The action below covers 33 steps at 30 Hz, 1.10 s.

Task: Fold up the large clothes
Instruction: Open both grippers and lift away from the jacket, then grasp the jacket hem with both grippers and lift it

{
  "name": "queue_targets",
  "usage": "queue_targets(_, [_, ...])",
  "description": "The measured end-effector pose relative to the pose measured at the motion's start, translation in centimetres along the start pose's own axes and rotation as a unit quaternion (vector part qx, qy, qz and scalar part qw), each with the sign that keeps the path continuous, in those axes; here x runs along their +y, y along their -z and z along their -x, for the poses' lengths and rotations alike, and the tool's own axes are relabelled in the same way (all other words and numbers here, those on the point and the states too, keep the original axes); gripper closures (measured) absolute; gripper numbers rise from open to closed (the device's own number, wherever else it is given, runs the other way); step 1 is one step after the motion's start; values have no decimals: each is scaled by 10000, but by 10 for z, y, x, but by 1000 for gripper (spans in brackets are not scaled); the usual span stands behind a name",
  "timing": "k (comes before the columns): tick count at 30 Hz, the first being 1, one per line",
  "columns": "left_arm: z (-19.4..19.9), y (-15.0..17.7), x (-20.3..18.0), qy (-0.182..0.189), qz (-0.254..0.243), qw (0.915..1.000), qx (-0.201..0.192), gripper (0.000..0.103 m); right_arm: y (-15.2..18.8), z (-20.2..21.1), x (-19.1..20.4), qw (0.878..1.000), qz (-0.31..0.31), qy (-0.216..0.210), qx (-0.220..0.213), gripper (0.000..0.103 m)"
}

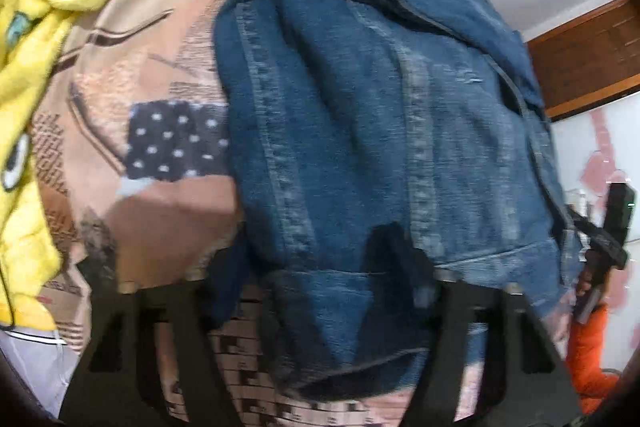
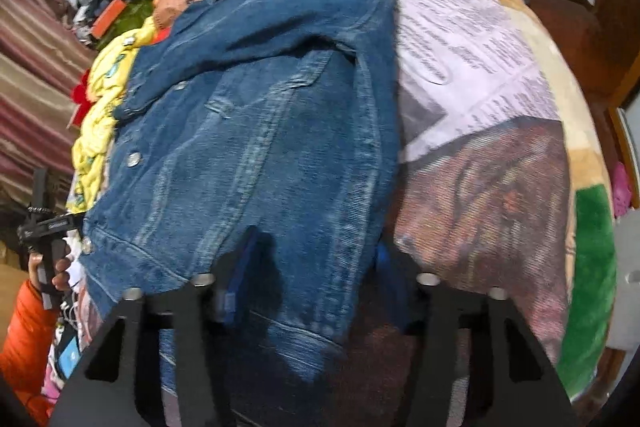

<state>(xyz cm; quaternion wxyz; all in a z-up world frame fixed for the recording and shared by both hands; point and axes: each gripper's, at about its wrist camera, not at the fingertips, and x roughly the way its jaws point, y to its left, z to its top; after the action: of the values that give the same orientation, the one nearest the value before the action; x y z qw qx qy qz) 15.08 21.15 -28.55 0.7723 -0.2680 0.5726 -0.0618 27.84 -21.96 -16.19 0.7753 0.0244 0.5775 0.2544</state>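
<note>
Both tools angled down, left tool point(image 1: 320, 287) and right tool point(image 2: 316, 279) pinching denim jacket point(image 1: 360, 107) hem

Both views are smeared by motion blur, so the stitching of the jacket point(image 1: 360, 131) is soft. In the left wrist view its hem covers the fingertips of the left gripper point(image 1: 320, 279) at bottom centre; whether they pinch cloth cannot be told. The right wrist view likewise hides the right gripper point(image 2: 316, 267). The yellow garment point(image 1: 48, 27) is cut off at the left edge. An orange sleeve point(image 2: 28, 339) runs off lower left.
</note>
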Motion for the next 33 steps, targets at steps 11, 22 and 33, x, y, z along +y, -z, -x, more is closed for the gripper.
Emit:
queue_targets(11, [69,-20,-57,-248,-625,9929,-983,88,-31,19,29,9970,614,-190,-430,91])
queue_targets(22, [133,-136,-97,-361,-967,9739,-2020,89,-130,60,45,9841,821,-113,-1574,91])
queue_targets(33, [67,-262,-53,-983,10,9724,-2115,89,-238,-16,3,9894,111,195,-1437,94])
